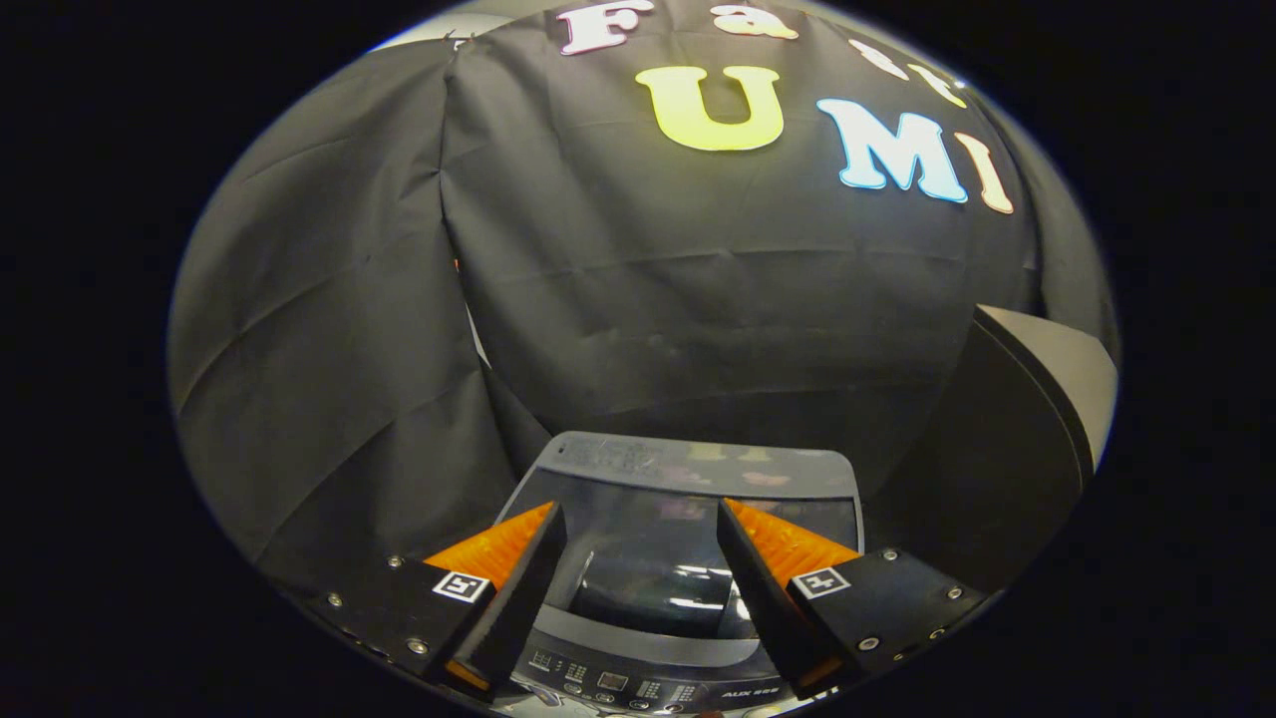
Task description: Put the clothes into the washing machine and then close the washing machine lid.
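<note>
The gripper (638, 514) hangs above the washing machine (678, 558) with its fingers spread wide and empty, the machine's dark glass lid (688, 499) (shut flat) showing between and just beyond them.

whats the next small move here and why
Probably back the gripper up and away: its jaws stand open with nothing between them, and the washing machine below them has its glass lid lying flat, apparently closed, so the job looks done.
</note>
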Action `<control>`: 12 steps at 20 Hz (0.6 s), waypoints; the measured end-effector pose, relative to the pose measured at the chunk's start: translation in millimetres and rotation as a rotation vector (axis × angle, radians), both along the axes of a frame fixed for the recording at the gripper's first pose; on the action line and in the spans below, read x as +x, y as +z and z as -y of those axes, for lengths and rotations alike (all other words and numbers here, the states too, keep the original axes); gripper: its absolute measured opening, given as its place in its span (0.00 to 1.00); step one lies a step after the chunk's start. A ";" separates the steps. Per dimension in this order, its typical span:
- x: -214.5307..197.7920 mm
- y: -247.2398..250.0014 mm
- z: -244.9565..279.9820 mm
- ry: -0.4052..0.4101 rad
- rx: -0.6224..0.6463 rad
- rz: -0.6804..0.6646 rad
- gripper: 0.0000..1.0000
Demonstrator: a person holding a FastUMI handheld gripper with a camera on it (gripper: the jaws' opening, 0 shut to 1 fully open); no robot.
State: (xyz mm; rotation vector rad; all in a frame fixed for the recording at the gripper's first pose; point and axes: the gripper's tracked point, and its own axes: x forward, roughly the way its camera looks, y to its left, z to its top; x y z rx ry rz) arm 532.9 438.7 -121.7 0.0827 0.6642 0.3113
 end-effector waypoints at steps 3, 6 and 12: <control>0.9 1.1 -0.7 0.010 0.004 -0.009 0.94; 0.5 -1.3 -0.1 0.032 -0.001 -0.010 0.94; 4.8 0.6 -0.6 0.048 -0.001 0.030 0.95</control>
